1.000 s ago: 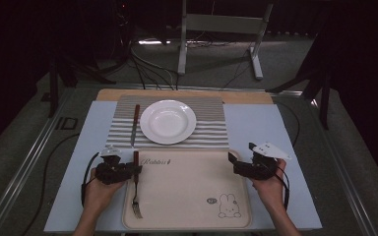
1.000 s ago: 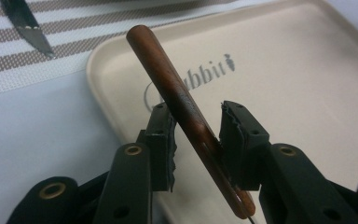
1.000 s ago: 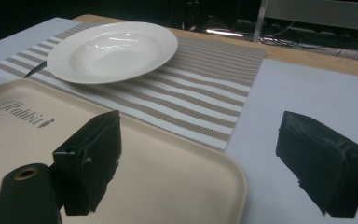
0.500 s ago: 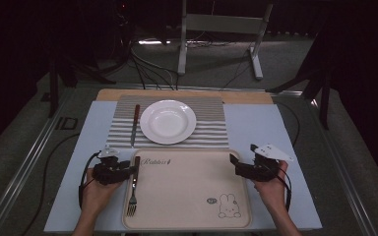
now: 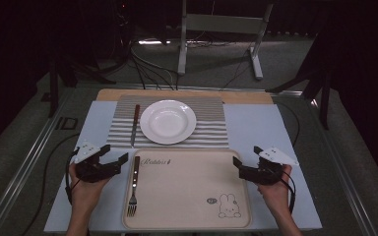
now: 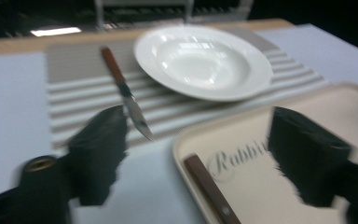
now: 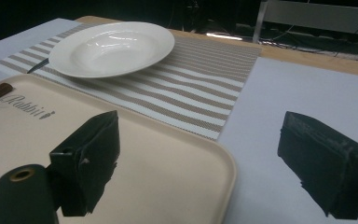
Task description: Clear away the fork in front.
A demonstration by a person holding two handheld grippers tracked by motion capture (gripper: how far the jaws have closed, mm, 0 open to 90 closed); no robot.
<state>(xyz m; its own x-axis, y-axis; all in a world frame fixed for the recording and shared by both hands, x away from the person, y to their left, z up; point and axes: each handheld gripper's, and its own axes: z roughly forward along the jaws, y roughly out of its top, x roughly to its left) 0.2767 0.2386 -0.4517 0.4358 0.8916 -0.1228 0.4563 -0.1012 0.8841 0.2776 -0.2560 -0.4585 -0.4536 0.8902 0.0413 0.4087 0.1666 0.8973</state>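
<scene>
Beige tray (image 5: 192,196): fork (image 5: 134,188) lengthwise, tines toward person; left claw (image 5: 114,160) just released, empty.

Cream tray (image 5: 187,196) printed with the cursive word "Rabbit" near its top left corner, same word partly cut off in both gripper views, small unreadable oval mark beside a rabbit drawing at the lower right

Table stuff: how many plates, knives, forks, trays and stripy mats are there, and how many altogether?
Plates: 1, the white plate
Knives: 1, the knife left of the plate
Forks: 1, the fork lying in the tray
Trays: 1, the beige tray
Mats: 1, the striped mat
Total: 5
</scene>
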